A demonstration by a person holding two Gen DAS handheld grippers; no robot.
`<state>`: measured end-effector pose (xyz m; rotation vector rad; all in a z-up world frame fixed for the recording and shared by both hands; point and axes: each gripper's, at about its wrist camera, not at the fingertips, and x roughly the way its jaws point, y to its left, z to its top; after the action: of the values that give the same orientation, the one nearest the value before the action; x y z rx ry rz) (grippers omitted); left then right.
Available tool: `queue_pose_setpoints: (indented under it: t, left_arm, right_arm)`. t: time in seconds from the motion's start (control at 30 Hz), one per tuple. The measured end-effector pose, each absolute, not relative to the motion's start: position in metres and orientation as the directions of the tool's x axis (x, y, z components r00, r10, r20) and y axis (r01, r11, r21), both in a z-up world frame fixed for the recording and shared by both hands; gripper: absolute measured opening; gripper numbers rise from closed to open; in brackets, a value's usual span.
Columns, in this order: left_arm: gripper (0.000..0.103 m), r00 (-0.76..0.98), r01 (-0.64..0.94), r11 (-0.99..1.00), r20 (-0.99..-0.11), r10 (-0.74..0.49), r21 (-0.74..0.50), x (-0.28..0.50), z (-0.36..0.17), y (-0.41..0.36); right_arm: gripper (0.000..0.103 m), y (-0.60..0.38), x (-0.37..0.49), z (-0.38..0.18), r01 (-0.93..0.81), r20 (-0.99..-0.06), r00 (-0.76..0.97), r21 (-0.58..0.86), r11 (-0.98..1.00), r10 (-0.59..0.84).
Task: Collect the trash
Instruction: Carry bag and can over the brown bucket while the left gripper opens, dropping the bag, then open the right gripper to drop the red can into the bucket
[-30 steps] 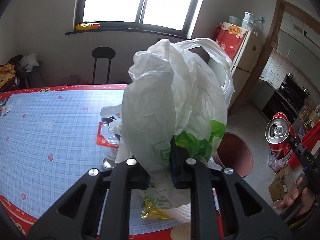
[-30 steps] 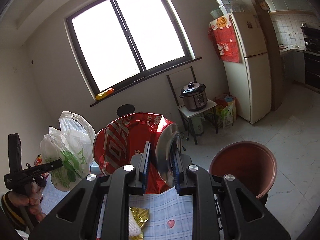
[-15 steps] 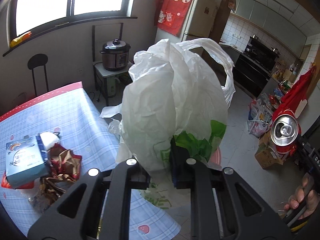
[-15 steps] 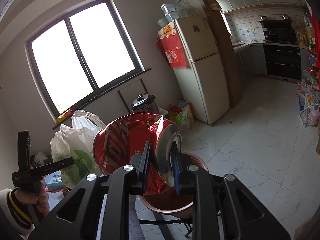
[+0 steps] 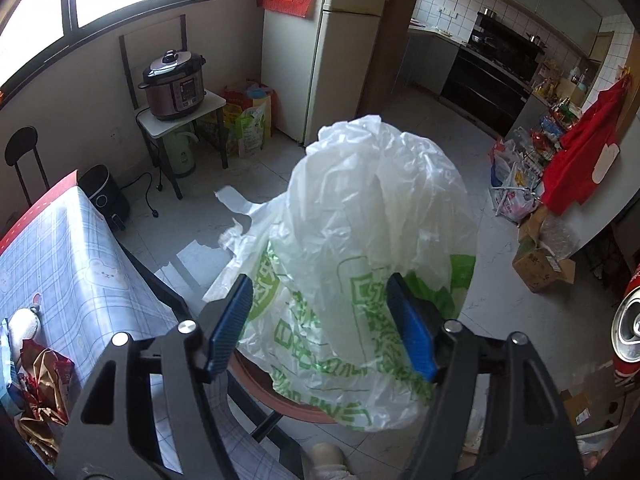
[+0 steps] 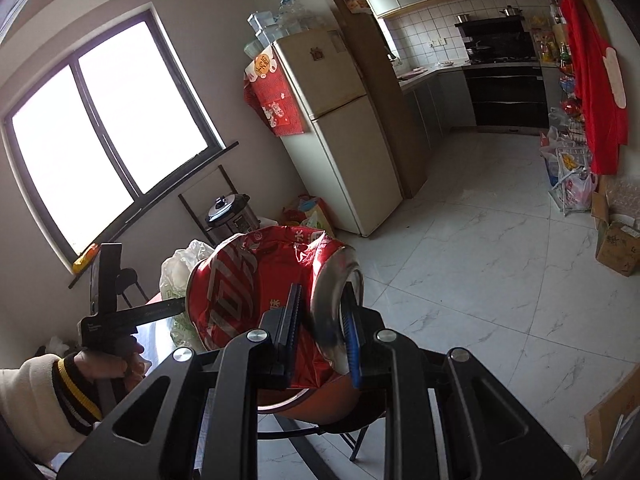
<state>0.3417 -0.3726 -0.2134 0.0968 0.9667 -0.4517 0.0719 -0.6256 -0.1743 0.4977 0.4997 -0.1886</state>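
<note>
Left jaws have sprung apart since half a second ago; the bag drops toward the bin.

Left wrist view: the left hand-held gripper (image 5: 320, 320) stands wide, the plastic bag (image 5: 372, 248) loose between its fingers above the red-brown bin (image 5: 280, 394) beside the surface (image 5: 76, 256).
Right wrist view: the right hand-held gripper (image 6: 322, 328) clamps the crushed red can (image 6: 256, 292) over that bin (image 6: 316, 408); best to centre it above the rim before letting go.
</note>
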Motion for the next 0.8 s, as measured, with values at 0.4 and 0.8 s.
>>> queue_pose_setpoints:
  t: [0.4,0.8]
  left_arm:
    - [0.088,0.565,0.337,0.934,-0.767,-0.304,-0.121,0.328,-0.185,-0.318]
    - [0.096,0.720,0.115,0.990,-0.680,-0.143,-0.086,0.243,-0.123,-0.188]
  right_arm:
    - [0.021,-0.608,0.099,-0.178,0.223,-0.499,0.866,0.421,0.879,0.019]
    - [0.021,-0.560,0.190,-0.196,0.094,-0.574,0.806,0.366,0.926,0.145]
